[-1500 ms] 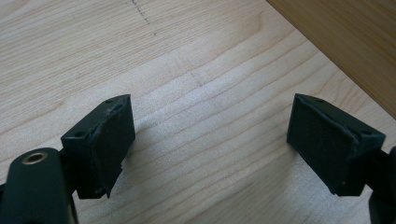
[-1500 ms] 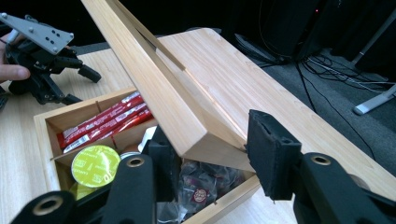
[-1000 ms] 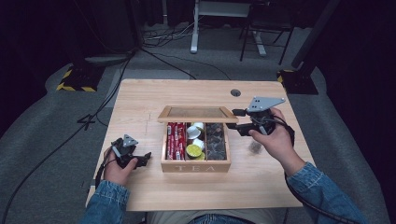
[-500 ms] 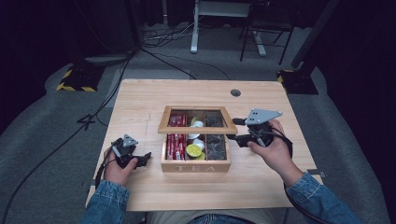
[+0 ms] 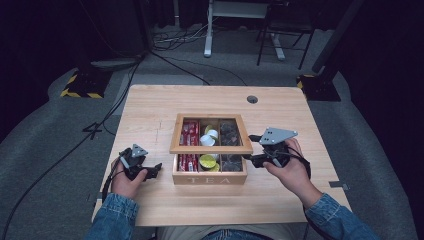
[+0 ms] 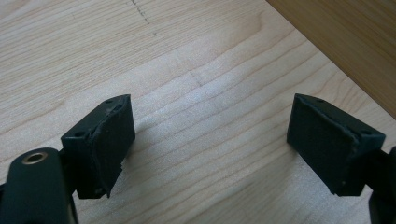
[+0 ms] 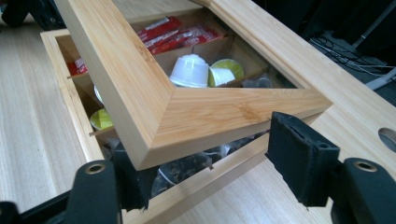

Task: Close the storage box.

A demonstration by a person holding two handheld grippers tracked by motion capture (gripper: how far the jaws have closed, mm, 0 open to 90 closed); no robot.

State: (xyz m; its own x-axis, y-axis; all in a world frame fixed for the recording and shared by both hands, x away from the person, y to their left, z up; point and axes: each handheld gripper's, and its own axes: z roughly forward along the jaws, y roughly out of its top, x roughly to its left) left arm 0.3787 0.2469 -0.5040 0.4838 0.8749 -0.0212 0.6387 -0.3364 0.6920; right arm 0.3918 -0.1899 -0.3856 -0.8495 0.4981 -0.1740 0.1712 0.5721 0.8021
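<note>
The left gripper (image 5: pixel 156 168) rests on the tabletop (image 5: pixel 150 107), jaws wide apart, holding nothing; beside it sits the tea box (image 5: pixel 210 172). The right gripper (image 5: pixel 248 148) is at the lid (image 5: pixel 210 149) corner; its jaws have just been opening, the half-raised lid between them.

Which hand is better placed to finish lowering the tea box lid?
Right. The right tongs straddle the lid corner, jaws just opening around it. The left tongs rest open on the table, apart from the tea box.
</note>
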